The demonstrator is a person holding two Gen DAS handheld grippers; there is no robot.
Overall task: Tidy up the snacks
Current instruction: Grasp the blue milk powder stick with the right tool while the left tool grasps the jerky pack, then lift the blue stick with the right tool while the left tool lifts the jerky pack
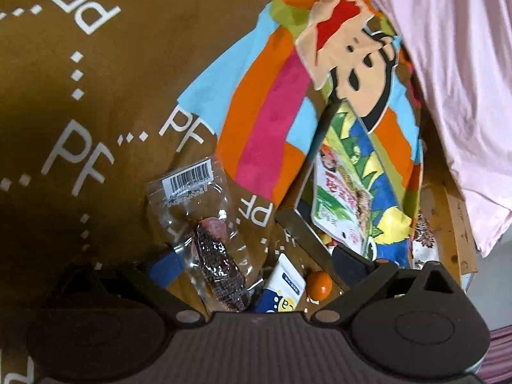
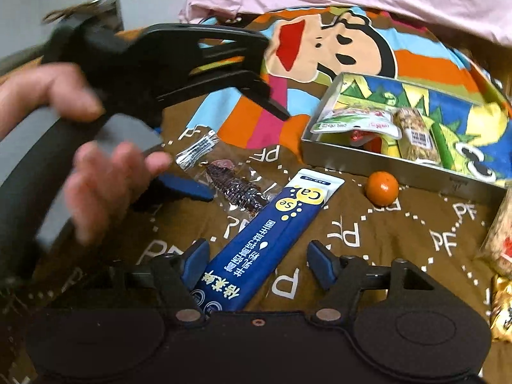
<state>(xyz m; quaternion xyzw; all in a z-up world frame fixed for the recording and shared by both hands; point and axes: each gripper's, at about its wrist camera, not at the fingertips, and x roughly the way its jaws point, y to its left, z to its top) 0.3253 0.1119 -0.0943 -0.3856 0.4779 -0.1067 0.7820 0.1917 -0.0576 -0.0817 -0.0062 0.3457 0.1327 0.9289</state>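
1. Right gripper (image 2: 259,256): jaws apart, straddling the near end of a long blue foil sachet (image 2: 272,233). The sachet lies flat on the brown printed bedspread (image 2: 368,233) and is not yet pinched.
2. Left gripper (image 1: 252,259): jaws wide around a clear-wrapped dark snack bar (image 1: 220,265), which lies just left of the sachet.
3. Shallow silver metal tin (image 2: 368,163): sits toward the bedspread's far right edge, part-filled with packets. A small round orange fruit (image 2: 382,188) lies just before it.
4. Step, as judged: picking up loose snacks. Next each gripper must close squarely, lift, and carry its snack to the tin.

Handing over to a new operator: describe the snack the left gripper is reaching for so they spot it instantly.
Start at the metal tray on the brown bedspread. Left of the orange and blue sachet lies a clear wrapper; only it shows a dark, netted bar.
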